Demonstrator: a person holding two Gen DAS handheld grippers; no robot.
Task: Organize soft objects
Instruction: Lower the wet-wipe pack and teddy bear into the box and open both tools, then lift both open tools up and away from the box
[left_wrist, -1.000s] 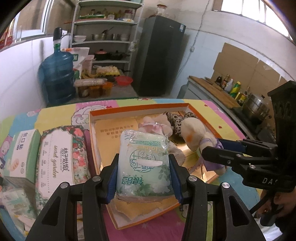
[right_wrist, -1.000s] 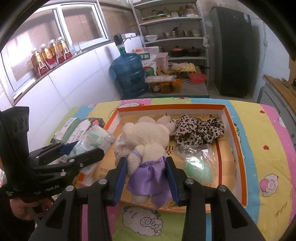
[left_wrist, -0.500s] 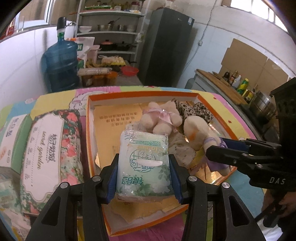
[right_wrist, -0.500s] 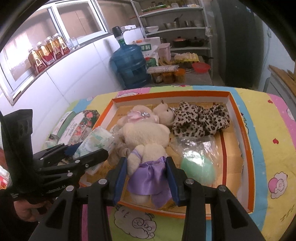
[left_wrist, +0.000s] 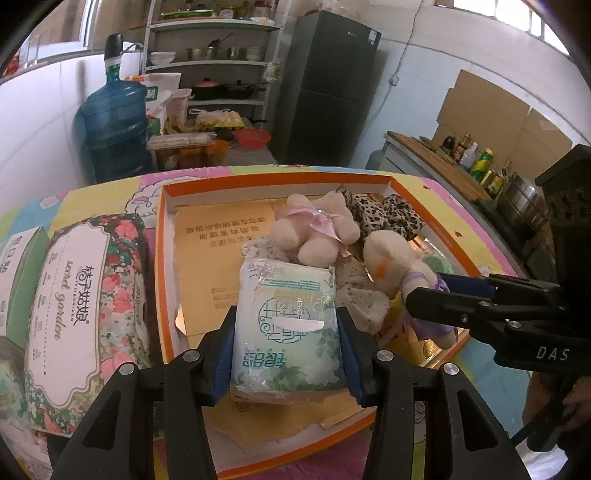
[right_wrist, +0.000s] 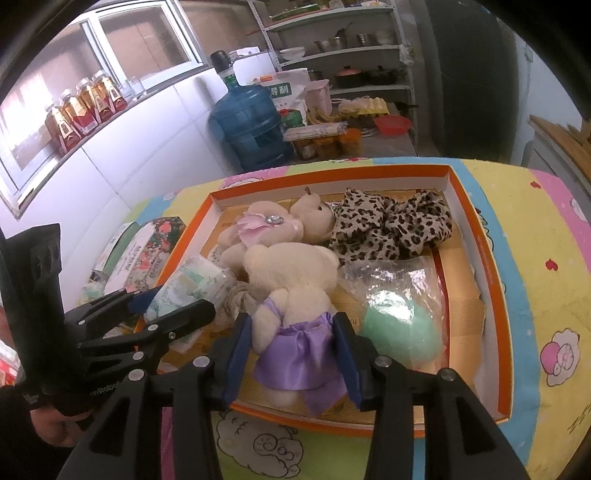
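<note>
**A:** How far along is the tidying on the bench (right_wrist: 524, 236)?

**B:** Well advanced, by the look of it. The orange box (right_wrist: 480, 236) already holds a pink-bowed bear (right_wrist: 273, 229), a leopard-print cloth (right_wrist: 391, 225) and a bagged green sponge (right_wrist: 399, 317). The left claw (left_wrist: 286, 339) pinches a tissue pack (left_wrist: 286, 325) low over the box floor; the right claw (right_wrist: 291, 343) is spreading, its pads easing off the purple-skirted bear (right_wrist: 291, 295) lying inside.

**A:** What's left?

**B:** Probably releasing both, then the floral tissue pack (left_wrist: 74, 310) and a green one (left_wrist: 18, 280) beside the box.

**A:** Any readable writing?

**B:** "secret garden" on the floral pack, "OPEN" on the held one, "DAS" on the right claw's body. The Chinese print I can't read reliably.
</note>
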